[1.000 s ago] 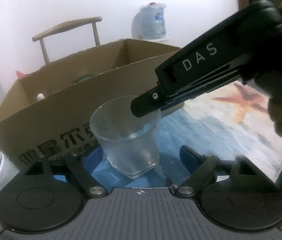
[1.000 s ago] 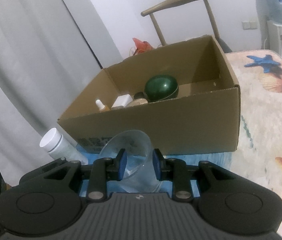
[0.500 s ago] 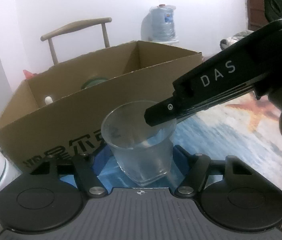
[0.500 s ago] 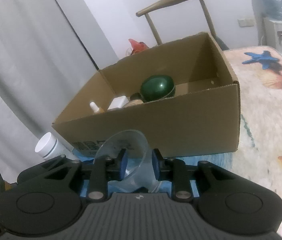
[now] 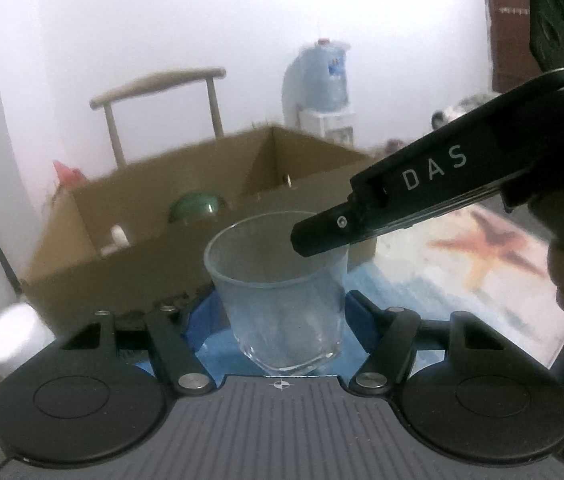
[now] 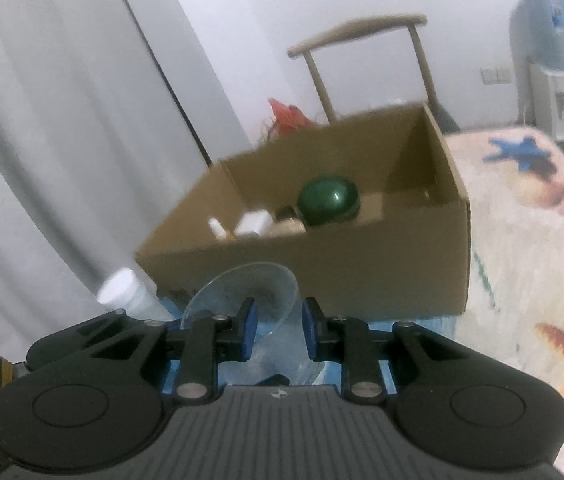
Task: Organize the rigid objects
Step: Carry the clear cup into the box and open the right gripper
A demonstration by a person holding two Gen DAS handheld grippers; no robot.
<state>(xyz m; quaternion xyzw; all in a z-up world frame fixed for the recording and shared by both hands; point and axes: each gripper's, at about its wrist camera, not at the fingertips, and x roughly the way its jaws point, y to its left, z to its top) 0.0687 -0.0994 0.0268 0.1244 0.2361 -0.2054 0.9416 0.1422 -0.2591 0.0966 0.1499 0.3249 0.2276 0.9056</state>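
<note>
While my right gripper (image 6: 278,318) pinches the clear cup's (image 5: 282,292) rim before the cardboard box (image 6: 362,272), angled downward, my left gripper (image 5: 282,320) clasps its base.

Blurred small items (image 6: 256,222) inside box (image 6: 322,272)

Glass (image 5: 282,292) between left gripper (image 5: 282,320) jaws, right gripper (image 5: 318,236) over its rim; box (image 5: 186,256) just beyond, ball (image 5: 196,210) inside; jar (image 5: 10,336) left.
</note>
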